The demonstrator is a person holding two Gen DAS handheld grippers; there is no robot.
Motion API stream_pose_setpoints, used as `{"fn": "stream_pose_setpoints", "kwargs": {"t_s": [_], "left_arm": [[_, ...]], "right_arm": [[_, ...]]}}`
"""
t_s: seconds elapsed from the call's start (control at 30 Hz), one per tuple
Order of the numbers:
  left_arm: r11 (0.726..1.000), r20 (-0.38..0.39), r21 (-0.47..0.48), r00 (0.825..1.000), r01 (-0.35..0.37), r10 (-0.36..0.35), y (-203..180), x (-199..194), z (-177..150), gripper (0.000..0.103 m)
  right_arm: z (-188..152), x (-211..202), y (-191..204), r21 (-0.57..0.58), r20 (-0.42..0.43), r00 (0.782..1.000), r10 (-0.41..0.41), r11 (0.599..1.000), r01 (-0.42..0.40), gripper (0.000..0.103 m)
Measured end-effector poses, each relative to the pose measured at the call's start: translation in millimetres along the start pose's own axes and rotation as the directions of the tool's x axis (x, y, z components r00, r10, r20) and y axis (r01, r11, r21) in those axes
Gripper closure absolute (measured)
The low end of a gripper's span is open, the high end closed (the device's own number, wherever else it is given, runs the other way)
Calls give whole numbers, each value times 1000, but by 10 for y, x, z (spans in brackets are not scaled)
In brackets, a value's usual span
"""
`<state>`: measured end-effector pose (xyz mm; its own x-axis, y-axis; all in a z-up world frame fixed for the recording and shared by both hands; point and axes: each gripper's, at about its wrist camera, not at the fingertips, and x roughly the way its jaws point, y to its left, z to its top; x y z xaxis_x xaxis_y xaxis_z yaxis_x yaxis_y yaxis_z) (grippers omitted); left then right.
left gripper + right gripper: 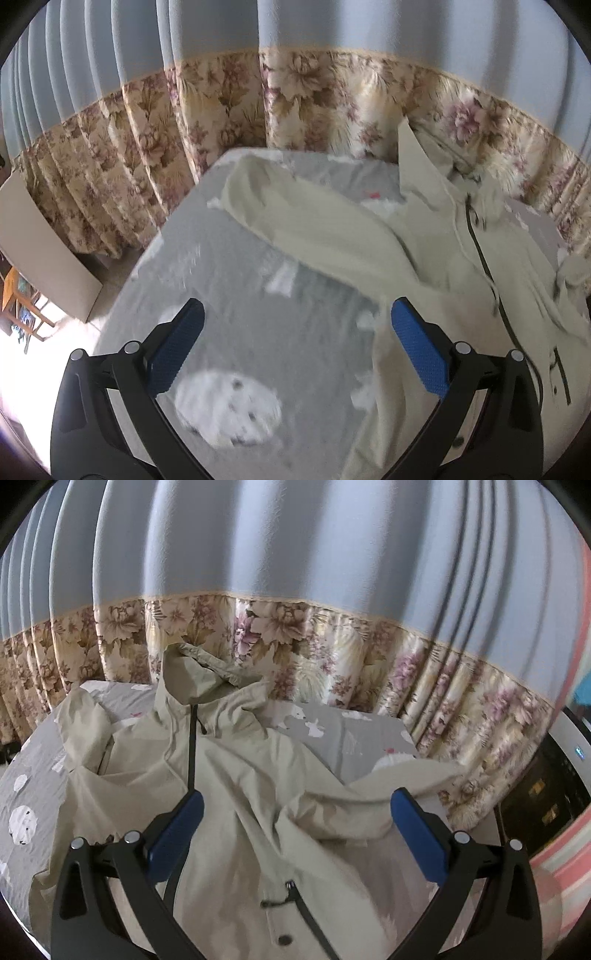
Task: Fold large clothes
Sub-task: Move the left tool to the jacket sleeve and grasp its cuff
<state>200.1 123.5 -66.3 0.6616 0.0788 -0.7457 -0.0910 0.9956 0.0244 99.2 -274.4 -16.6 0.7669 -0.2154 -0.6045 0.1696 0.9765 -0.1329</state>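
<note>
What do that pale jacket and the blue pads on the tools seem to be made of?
The jacket looks like thin, matte woven fabric, perhaps cotton or nylon: it creases sharply and has a dark zipper. The blue pads on each open hand-held gripper look like textured rubber or plastic, judging by their fine dotted surface.

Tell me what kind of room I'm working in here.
Most likely a bedroom at home: the beige jacket lies on a bed with a grey printed sheet, and long blue curtains with a floral band hang just behind it.
</note>
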Motion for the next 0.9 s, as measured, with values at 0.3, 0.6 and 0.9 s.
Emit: {"fn": "stream_pose_setpoints", "kwargs": {"t_s": [0.3, 0.6, 0.9], "left_arm": [[997, -25, -49, 998, -67, 65, 527, 775, 811, 3], [982, -173, -169, 984, -81, 52, 837, 1991, 862, 8], [962, -218, -263, 976, -69, 11, 955, 2558, 963, 18]], "right_arm": [[853, 479, -67, -165, 84, 992, -97, 980, 110, 2], [636, 1579, -5, -181, -38, 996, -84, 981, 75, 2], [468, 1942, 15, -167, -73, 994, -76, 984, 63, 2]]}}
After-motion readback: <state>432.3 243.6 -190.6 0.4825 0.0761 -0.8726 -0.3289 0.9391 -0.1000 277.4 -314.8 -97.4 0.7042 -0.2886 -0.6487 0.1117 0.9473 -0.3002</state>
